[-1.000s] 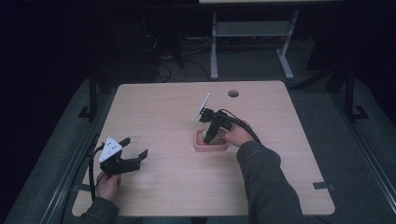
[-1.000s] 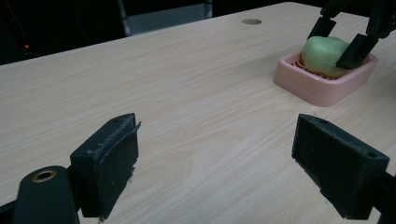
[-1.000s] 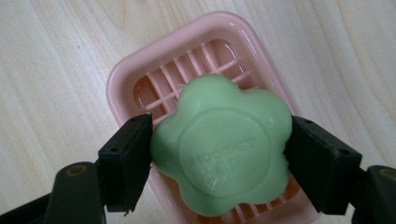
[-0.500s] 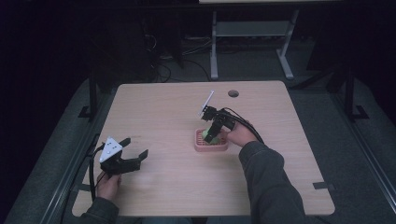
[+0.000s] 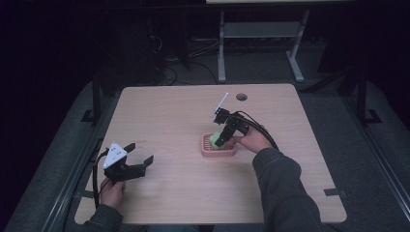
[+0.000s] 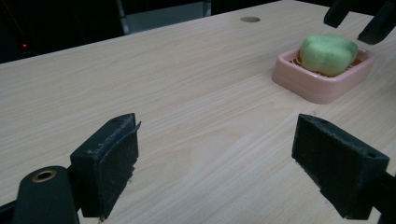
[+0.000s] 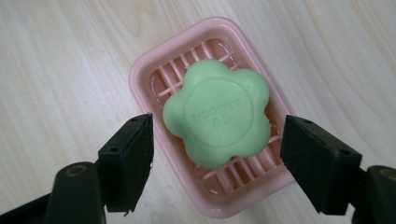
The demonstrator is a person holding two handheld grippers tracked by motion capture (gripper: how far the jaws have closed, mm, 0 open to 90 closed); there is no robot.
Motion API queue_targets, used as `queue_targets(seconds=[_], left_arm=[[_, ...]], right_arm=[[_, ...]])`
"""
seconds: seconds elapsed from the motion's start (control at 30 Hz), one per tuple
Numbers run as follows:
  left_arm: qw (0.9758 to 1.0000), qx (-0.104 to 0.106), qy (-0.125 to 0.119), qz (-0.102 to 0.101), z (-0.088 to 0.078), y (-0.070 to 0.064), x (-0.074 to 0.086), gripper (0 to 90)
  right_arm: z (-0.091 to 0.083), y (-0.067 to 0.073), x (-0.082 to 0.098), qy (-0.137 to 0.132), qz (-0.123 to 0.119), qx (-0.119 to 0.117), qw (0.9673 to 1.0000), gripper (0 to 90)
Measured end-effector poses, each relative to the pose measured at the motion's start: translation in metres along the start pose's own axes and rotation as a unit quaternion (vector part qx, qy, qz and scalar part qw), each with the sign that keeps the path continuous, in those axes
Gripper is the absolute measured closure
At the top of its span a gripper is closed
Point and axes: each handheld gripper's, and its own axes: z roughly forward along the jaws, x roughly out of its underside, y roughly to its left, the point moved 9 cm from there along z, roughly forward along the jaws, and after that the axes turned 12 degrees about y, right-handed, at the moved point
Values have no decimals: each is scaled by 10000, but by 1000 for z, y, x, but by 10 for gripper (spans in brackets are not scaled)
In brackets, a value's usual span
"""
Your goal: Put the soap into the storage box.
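A: Soap (image 7: 217,112), pale green and moulded as a five-lobed flower with raised lettering on its flat top, lies in a pink plastic soap dish (image 7: 154,70). What is the dish like?

B: Rectangular with rounded corners, glossy, with a slatted grid floor on which the bar rests. It sits on the light wood-grain table (image 5: 169,111), right of centre in the high view, where the soap (image 5: 216,137) is partly covered by the tool.

A: And the right gripper (image 7: 217,158)?

B: Released. Its matte black foam-faced pads (image 7: 128,161) stand wide apart on either side of the bar, neither touching it, the tool pointing down over the dish (image 5: 218,151) in the person's hand (image 5: 252,141).

A: How does this compare with one second ago?

B: The right gripper (image 5: 220,141) sat lower at the dish then; it has since risen a little, and its grey plate tilts further up. The dish and soap have not shifted.

A: The left gripper (image 5: 138,157)?

B: Also released, held low at the table's near left edge, unchanged from before. Along its own jaws the pads (image 6: 109,163) are wide apart with bare wood between them; the soap (image 6: 328,53) in its dish (image 6: 317,86) lies well off, beyond the far jaw.

A: Anything else?

B: A round hole (image 5: 241,96) near the far edge.
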Motion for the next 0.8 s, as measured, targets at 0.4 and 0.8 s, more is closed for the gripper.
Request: queue_targets(seconds=[0.4,0.8], left_arm=[[10000,7,23,-8,0,-1,0,141],[10000,25,30,25,1,-2,0,141]], right_arm=[[-7,-2,15,-105,130,13,9999,252],[-12,-3,23,-92,165,47,9998,252]])
